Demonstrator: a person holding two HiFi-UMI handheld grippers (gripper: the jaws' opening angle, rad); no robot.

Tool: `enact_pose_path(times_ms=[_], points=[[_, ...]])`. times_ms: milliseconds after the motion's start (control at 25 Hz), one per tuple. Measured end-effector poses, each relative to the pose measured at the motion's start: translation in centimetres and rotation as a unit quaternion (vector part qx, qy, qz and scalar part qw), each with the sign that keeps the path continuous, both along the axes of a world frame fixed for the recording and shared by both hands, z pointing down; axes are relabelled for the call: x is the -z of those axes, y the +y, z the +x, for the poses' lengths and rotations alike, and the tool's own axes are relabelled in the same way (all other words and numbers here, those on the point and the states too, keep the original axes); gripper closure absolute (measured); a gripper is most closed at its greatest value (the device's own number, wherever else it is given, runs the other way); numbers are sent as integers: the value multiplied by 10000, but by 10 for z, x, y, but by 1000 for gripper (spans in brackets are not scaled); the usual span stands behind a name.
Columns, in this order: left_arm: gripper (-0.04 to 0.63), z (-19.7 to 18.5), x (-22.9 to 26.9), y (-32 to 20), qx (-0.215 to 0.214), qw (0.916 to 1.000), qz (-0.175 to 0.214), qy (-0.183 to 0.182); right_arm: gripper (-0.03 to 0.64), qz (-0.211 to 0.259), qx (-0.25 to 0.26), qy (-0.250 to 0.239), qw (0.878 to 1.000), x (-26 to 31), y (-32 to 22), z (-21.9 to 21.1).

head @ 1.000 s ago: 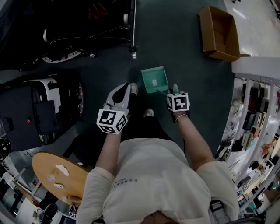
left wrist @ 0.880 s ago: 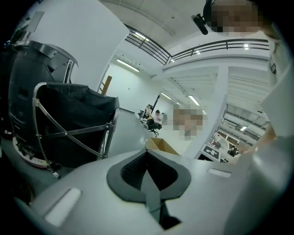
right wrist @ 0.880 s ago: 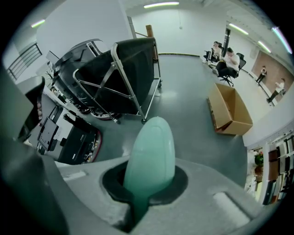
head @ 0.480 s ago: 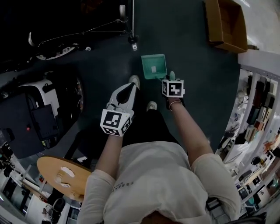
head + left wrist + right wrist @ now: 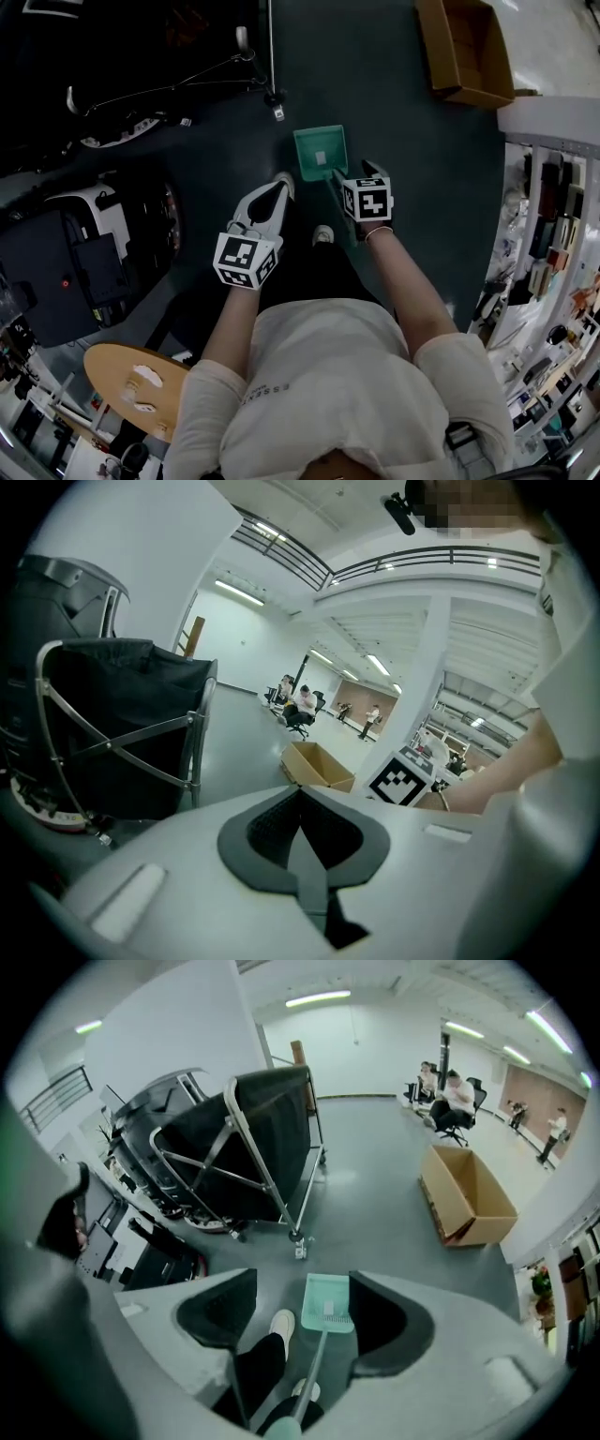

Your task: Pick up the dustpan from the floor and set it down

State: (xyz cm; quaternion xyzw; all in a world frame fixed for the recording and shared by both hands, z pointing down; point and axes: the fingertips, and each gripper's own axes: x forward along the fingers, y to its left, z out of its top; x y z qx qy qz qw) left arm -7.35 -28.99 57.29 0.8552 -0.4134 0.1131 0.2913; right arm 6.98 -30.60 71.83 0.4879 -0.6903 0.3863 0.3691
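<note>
A teal dustpan (image 5: pixel 319 153) rests with its pan on the dark floor, and its handle rises back toward my right gripper (image 5: pixel 356 175). In the right gripper view the dustpan (image 5: pixel 328 1303) shows between the jaws of the right gripper (image 5: pixel 302 1279). Those jaws have just been opening and now stand wide apart, the pads clear of the thin handle that runs between them. My left gripper (image 5: pixel 273 194) hangs to the left, above the person's legs. The left gripper (image 5: pixel 300 797) is shut with nothing in it.
An open cardboard box (image 5: pixel 464 52) lies on the floor at the far right. A black folding cart (image 5: pixel 253 1147) on castors stands far left of the dustpan. The person's shoes (image 5: pixel 284 184) are beside the pan. Shelves (image 5: pixel 553 234) line the right side, and a round wooden table (image 5: pixel 141 389) is near left.
The right gripper's jaws, closed on the dustpan handle before, have spread apart off it. Both hands have shifted a little; the left gripper stays shut.
</note>
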Motion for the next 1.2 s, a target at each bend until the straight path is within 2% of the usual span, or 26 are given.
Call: enact_pose_path(times_ms=[160, 360, 400, 440, 480, 520, 680, 960, 1200], points=[[578, 14, 23, 11, -81, 9996, 276, 55, 329, 724, -315, -430, 9959, 55, 4, 24], [578, 22, 41, 40, 28, 9991, 407, 133, 352, 1112, -590, -655, 9899, 98, 38, 62], [578, 21, 43, 47, 42, 9990, 419, 121, 401, 1214, -614, -620, 9888, 105, 46, 68], [578, 20, 44, 54, 63, 9990, 428, 103, 479, 1321, -642, -576, 9875, 111, 53, 73], [578, 19, 45, 61, 93, 9990, 433, 85, 589, 1414, -672, -553, 9861, 116, 61, 78], [578, 17, 46, 68, 132, 9989, 435, 71, 626, 1477, -692, -571, 9850, 119, 68, 81], [578, 7, 55, 92, 321, 9981, 521, 28, 626, 1608, -567, -797, 9821, 132, 91, 76], [578, -1, 88, 138, 661, 9935, 922, 58, 626, 2186, -283, -1037, 9699, 179, 140, 70], [578, 13, 94, 210, 541, 9947, 844, 213, 626, 2452, -246, -1094, 9630, 209, 211, 81]])
